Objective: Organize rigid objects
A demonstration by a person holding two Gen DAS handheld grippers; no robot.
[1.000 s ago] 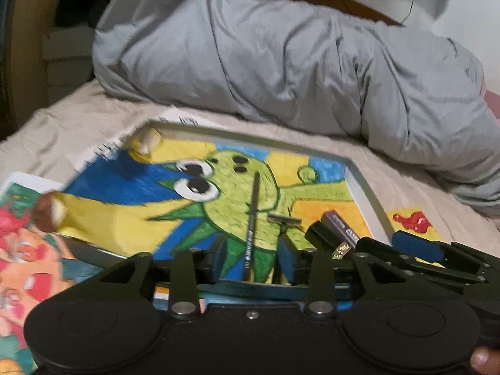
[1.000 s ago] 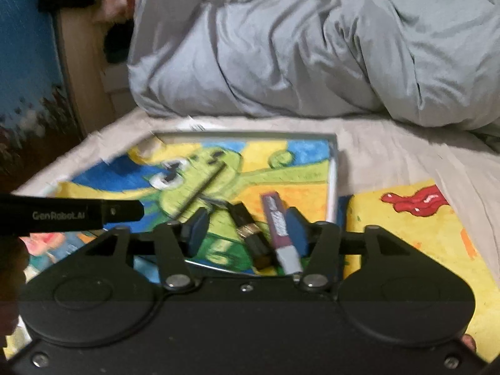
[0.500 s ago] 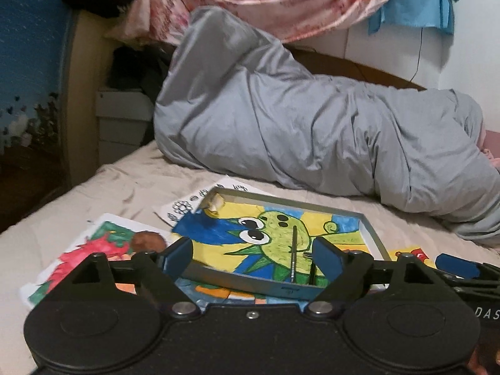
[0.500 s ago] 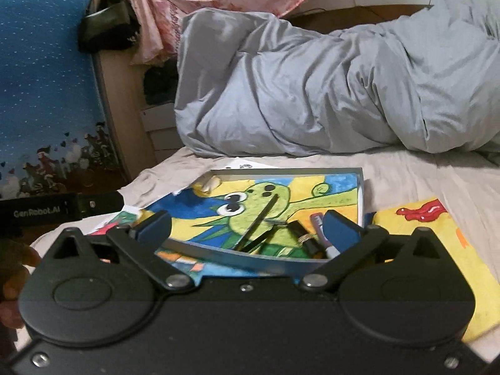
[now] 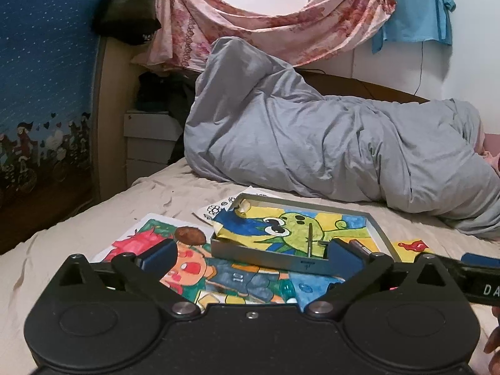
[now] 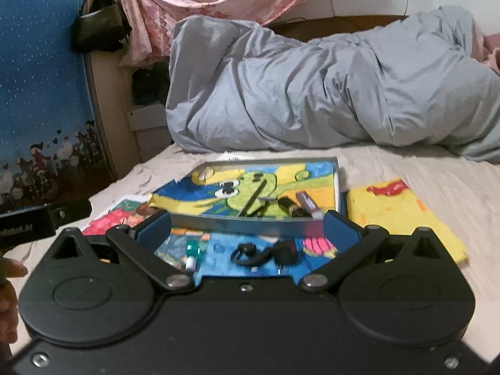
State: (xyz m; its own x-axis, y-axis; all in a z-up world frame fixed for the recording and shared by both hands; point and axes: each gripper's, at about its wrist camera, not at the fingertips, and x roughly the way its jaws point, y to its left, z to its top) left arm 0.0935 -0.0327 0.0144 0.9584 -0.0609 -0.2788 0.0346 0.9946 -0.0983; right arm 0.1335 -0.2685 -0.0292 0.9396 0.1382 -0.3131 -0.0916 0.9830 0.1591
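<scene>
A bed with a rumpled beige sheet (image 5: 93, 228) carries everything. A bunched grey duvet (image 5: 328, 143) lies along its far side. Nearer than the duvet, coloured drawings (image 6: 218, 259) are spread on the sheet, a shallow grey tray (image 6: 250, 223) sitting on them. A yellow drawing (image 6: 397, 215) lies just right of the tray.
</scene>
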